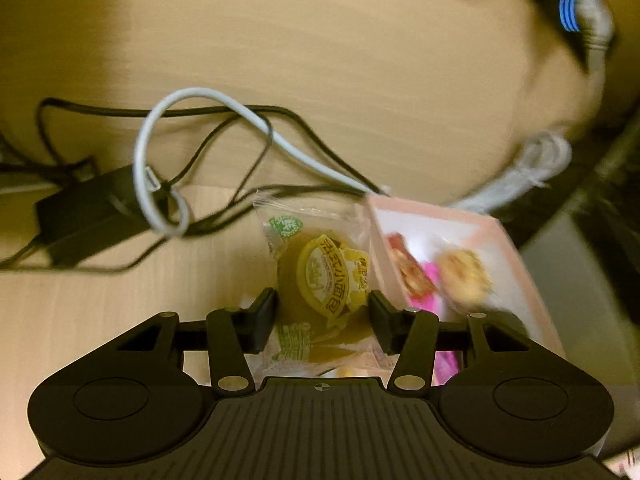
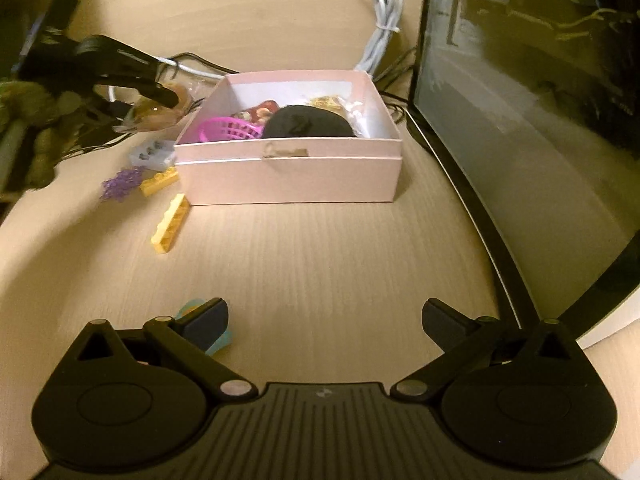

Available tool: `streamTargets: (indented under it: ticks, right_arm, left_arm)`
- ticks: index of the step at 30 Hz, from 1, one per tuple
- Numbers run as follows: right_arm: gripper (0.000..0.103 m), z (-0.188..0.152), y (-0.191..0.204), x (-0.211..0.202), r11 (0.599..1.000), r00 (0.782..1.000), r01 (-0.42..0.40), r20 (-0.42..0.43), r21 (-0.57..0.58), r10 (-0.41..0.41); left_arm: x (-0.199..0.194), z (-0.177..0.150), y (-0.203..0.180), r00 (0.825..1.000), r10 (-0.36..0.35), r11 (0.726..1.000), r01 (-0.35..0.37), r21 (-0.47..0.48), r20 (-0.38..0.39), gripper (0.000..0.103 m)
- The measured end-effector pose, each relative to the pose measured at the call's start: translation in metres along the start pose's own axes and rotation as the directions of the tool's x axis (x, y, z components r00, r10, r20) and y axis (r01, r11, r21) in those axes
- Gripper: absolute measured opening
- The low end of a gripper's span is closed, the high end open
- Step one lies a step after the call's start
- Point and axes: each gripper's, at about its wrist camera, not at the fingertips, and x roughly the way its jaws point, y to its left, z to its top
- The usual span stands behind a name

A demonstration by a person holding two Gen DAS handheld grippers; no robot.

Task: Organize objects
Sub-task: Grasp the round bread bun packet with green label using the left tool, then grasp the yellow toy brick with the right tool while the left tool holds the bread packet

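My left gripper (image 1: 322,316) hides the bread packet's (image 1: 324,280) lower end; the pink box (image 1: 496,232) blurs.

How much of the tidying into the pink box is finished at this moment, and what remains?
Done: the pink box already holds a magenta basket, a black round item and wrapped snacks. In hand: the left gripper holds a packaged bun beside the box. Left: two yellow bricks, a purple piece and a grey piece on the table.

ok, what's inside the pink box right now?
In the pink box: a magenta plastic basket, a black rounded object, a red-wrapped snack and a clear-wrapped pastry. Anything beneath the black object is hidden.
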Motion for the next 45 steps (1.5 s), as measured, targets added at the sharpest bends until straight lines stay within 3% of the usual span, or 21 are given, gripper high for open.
streamTargets:
  ticks: [6, 9, 12, 18, 21, 23, 26, 32, 36, 41, 45]
  right_arm:
    - [0.103, -0.012, 0.011, 0.000, 0.999, 0.999, -0.005, 0.038, -0.052, 0.007]
    - [0.103, -0.014, 0.016, -0.007, 0.993, 0.996, -0.058, 0.061, -0.100, 0.064]
    - [0.103, -0.013, 0.022, -0.003, 0.986, 0.994, -0.104, 0.023, -0.133, 0.108]
    - [0.103, -0.014, 0.039, -0.003, 0.952, 0.969, -0.246, -0.018, -0.184, 0.247]
    - [0.103, -0.020, 0.053, -0.005, 0.915, 0.946, -0.322, -0.044, -0.242, 0.322]
    - [0.103, -0.025, 0.064, -0.003, 0.897, 0.945, -0.323, -0.053, -0.300, 0.323]
    - [0.103, -0.026, 0.069, 0.006, 0.906, 0.969, -0.240, -0.023, -0.349, 0.247]
    - [0.103, -0.007, 0.039, 0.011, 0.959, 0.994, -0.070, 0.063, -0.275, 0.090]
    - [0.103, 0.013, 0.034, 0.010, 0.962, 0.982, -0.162, 0.063, -0.220, 0.179]
    - [0.102, 0.042, 0.063, 0.030, 0.947, 0.964, -0.251, 0.030, -0.202, 0.263]
    - [0.078, 0.056, 0.093, 0.061, 0.930, 0.950, -0.311, -0.045, -0.195, 0.308]
  left_arm:
    - [-0.063, -0.069, -0.001, 0.999, -0.017, 0.998, 0.015, -0.068, -0.027, 0.054]
    - [-0.084, -0.106, 0.002, 0.999, -0.013, 0.995, 0.009, -0.102, -0.047, 0.054]
    - [-0.104, -0.139, 0.013, 0.999, 0.009, 0.985, -0.018, -0.169, -0.051, 0.054]
    - [-0.131, -0.177, 0.032, 0.995, 0.072, 0.961, -0.088, -0.262, -0.070, 0.054]
    - [-0.143, -0.188, 0.036, 0.992, 0.105, 0.952, -0.120, -0.282, -0.069, 0.054]
    - [-0.149, -0.192, 0.038, 0.991, 0.118, 0.948, -0.132, -0.291, -0.066, 0.054]
    - [-0.156, -0.196, 0.039, 0.989, 0.130, 0.945, -0.145, -0.293, -0.067, 0.054]
    - [-0.165, -0.195, 0.031, 0.988, 0.150, 0.952, -0.157, -0.263, -0.043, 0.054]
    - [-0.168, -0.191, 0.028, 0.978, 0.206, 0.945, -0.210, -0.251, -0.043, 0.054]
    - [-0.168, -0.186, 0.026, 0.974, 0.224, 0.947, -0.228, -0.226, -0.044, 0.054]
    - [-0.170, -0.182, 0.023, 0.974, 0.222, 0.951, -0.224, -0.214, -0.031, 0.054]
